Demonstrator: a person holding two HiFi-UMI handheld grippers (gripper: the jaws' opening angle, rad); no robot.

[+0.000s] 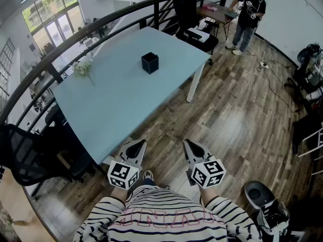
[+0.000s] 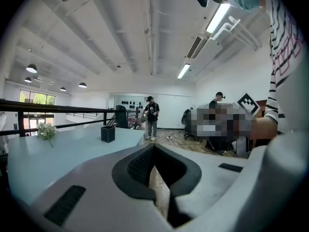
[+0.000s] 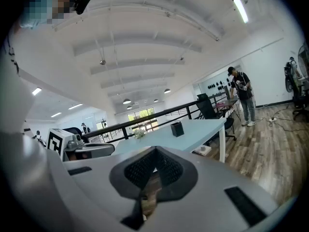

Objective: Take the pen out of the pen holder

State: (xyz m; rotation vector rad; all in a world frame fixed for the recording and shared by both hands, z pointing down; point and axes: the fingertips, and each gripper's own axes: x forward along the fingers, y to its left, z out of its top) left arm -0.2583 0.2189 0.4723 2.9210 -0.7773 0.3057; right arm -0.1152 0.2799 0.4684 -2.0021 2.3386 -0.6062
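Note:
A black square pen holder (image 1: pixel 150 62) stands near the middle of the pale blue table (image 1: pixel 111 100); it also shows as a small dark box in the left gripper view (image 2: pixel 107 134) and the right gripper view (image 3: pixel 177 129). No pen is visible in it from here. My left gripper (image 1: pixel 138 144) and right gripper (image 1: pixel 189 143) are held close to my body, over the wooden floor short of the table's near edge, far from the holder. Both are shut with nothing between the jaws.
A small bunch of white flowers (image 1: pixel 82 68) lies on the table's left side. A black railing (image 1: pixel 65 44) curves behind the table. Black office chairs (image 1: pixel 30 155) stand at the left. A person (image 1: pixel 248 14) stands at a far desk. Cables (image 1: pixel 275 79) trail on the floor.

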